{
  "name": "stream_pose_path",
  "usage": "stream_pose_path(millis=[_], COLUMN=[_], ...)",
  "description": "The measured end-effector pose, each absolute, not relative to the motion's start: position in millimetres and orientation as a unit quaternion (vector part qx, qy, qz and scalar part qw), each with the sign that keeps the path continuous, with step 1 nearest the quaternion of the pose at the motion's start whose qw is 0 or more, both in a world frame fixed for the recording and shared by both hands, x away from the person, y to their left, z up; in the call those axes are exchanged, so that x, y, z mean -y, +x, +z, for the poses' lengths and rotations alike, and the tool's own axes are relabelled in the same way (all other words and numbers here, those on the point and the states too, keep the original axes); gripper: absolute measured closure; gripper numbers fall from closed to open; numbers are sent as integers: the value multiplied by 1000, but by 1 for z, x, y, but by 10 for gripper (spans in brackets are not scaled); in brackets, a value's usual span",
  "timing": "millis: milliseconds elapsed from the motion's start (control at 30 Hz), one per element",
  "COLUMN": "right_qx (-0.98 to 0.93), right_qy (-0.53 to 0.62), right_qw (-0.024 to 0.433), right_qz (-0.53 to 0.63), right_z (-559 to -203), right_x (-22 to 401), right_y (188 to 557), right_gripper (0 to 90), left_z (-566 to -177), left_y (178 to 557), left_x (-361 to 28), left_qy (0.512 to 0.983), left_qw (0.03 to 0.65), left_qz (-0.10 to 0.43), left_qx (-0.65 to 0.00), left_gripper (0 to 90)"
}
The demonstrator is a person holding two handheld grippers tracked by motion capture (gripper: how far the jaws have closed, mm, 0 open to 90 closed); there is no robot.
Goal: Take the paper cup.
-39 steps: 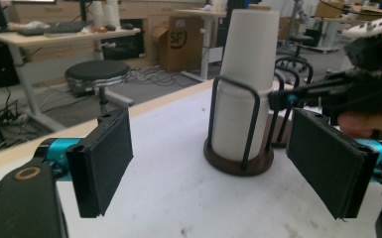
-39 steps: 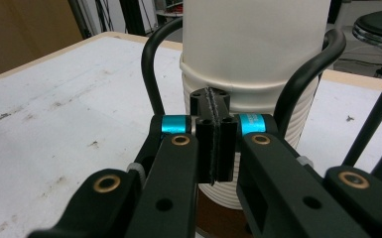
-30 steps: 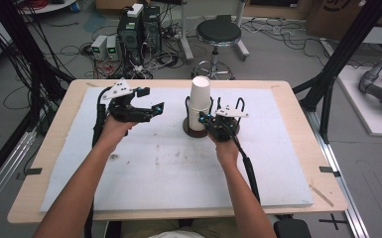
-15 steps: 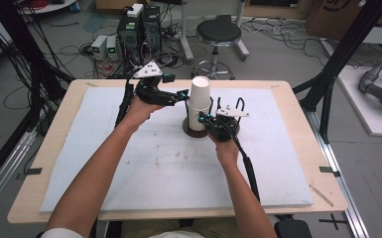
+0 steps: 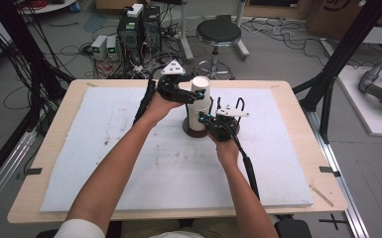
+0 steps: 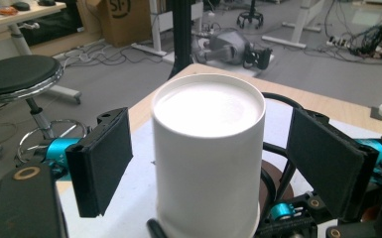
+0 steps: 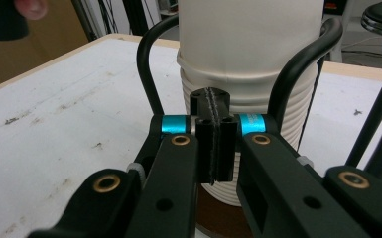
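Note:
An upturned white paper cup [image 5: 201,88] tops a ribbed white stack [image 7: 258,111] that stands on a round brown base [image 5: 192,133] near the middle of the table. My left gripper [image 5: 194,97] comes in from the left at the height of the top cup. In the left gripper view the cup [image 6: 208,148] stands between the two black pads [image 6: 101,166], with a gap on each side, so this gripper [image 6: 213,158] is open. My right gripper [image 5: 210,122] sits low in front of the stack. Its jaws [image 7: 213,129] are pressed together with nothing between them.
A white mat [image 5: 129,163] covers the wooden table [image 5: 39,198]. Behind the far edge stand a black stool [image 5: 218,33] and computer boxes [image 5: 139,27] amid cables. Black frame posts [image 5: 337,64] rise at the right. Black cable loops [image 7: 149,64] arch beside the stack.
My left hand has swung right from the table's left part to the cup, and its jaws now stand on either side of it. The right gripper has kept still.

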State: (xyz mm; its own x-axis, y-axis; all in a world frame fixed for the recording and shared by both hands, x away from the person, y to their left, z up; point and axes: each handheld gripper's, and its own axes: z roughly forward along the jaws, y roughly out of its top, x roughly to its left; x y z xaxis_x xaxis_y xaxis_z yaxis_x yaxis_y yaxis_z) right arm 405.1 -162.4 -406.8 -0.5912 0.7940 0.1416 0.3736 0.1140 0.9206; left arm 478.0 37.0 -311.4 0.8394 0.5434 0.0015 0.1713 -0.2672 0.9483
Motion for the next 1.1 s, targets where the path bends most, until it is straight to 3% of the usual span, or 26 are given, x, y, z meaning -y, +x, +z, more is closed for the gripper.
stream_pose_path(millis=[367, 567, 1100], right_qx=[-722, -723, -722], right_qy=[403, 404, 405], right_qw=[197, 193, 189], right_qz=[526, 526, 528], right_z=[-406, -407, -407], right_x=[163, 163, 164], right_y=[406, 406, 407], right_gripper=[900, 900, 900], left_z=[-314, -314, -308], left_y=[483, 485, 482], left_x=[-18, -22, -23], left_qy=[787, 786, 777], left_qw=[543, 545, 557], left_qz=[173, 174, 183], left_qx=[-236, -235, -229], left_gripper=[215, 323, 348])
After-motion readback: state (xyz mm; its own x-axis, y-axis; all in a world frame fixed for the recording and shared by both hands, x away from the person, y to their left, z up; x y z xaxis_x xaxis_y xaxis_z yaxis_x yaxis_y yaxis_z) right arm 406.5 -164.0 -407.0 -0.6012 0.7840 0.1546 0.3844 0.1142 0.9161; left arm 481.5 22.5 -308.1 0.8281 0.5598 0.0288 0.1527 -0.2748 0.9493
